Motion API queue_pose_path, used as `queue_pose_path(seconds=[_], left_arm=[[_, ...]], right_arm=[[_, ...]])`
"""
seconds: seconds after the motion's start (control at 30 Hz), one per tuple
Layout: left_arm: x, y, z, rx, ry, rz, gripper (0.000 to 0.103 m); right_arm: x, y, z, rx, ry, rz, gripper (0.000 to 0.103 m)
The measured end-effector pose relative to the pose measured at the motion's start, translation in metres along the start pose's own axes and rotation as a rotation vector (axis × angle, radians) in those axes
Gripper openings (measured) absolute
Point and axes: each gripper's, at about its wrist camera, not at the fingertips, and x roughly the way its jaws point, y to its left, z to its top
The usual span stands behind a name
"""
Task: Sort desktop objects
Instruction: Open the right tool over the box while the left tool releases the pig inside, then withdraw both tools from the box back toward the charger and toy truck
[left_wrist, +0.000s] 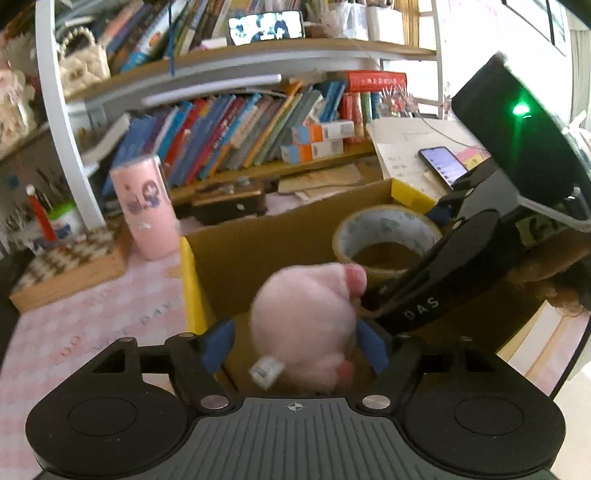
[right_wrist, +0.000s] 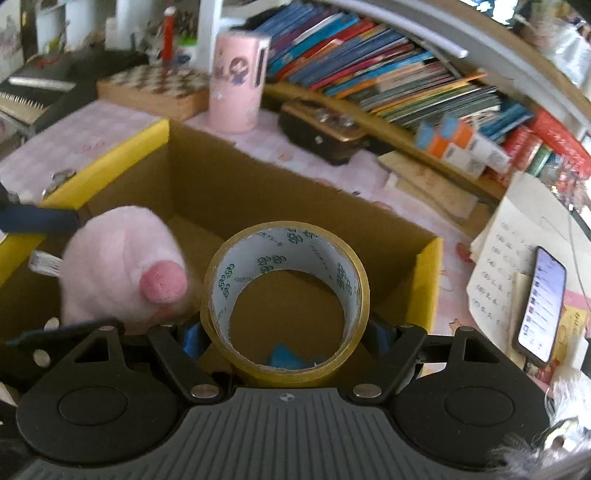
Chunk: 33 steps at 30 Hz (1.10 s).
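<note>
A pink plush toy (left_wrist: 306, 325) (right_wrist: 122, 266), blurred, is above the open cardboard box (left_wrist: 190, 280) (right_wrist: 428, 280) with yellow flap edges. It lies between the fingers of my left gripper (left_wrist: 295, 347). The jaws stand open, and a gap shows between the left pad (left_wrist: 218, 347) and the plush. My right gripper (right_wrist: 286, 336) is shut on a roll of yellowish tape (right_wrist: 288, 295) (left_wrist: 388, 236), its blue pads pressing on both sides. It holds the roll over the box, just right of the plush. The box floor under both looks bare.
A pink printed cylinder (left_wrist: 146, 210) (right_wrist: 236, 81) and a checkered wooden box (left_wrist: 70, 258) stand behind the box on the left. Beyond it are a dark case (right_wrist: 325, 129) and rows of books (left_wrist: 240, 129). Papers and a lit phone (right_wrist: 541, 302) lie to the right.
</note>
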Motion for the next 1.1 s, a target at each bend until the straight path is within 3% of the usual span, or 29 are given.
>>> queue_pose_path(seconds=[0.2, 0.3, 0.47, 0.67, 1.1], left_arm=[[-0.014, 0.007, 0.001, -0.067, -0.066, -0.014, 0.081], [-0.02, 0.007, 0.001, -0.068, -0.089, -0.014, 0.083], [-0.035, 0.007, 0.001, -0.066, -0.141, 0.005, 0.085], [-0.056, 0.018, 0.0, -0.145, -0.176, 0.025, 0.086], [-0.097, 0.043, -0.031, -0.206, -0.187, 0.048, 0.091]], right_arm=[[0.006, 0.002, 0.003, -0.016, 0.039, 0.01, 0.082], [-0.002, 0.002, 0.004, -0.01, -0.019, -0.031, 0.087], [-0.018, -0.004, 0.004, 0.054, -0.082, -0.047, 0.088], [-0.054, 0.001, -0.005, 0.12, -0.172, -0.066, 0.088], [-0.127, 0.024, -0.059, 0.442, -0.305, -0.142, 0.088]])
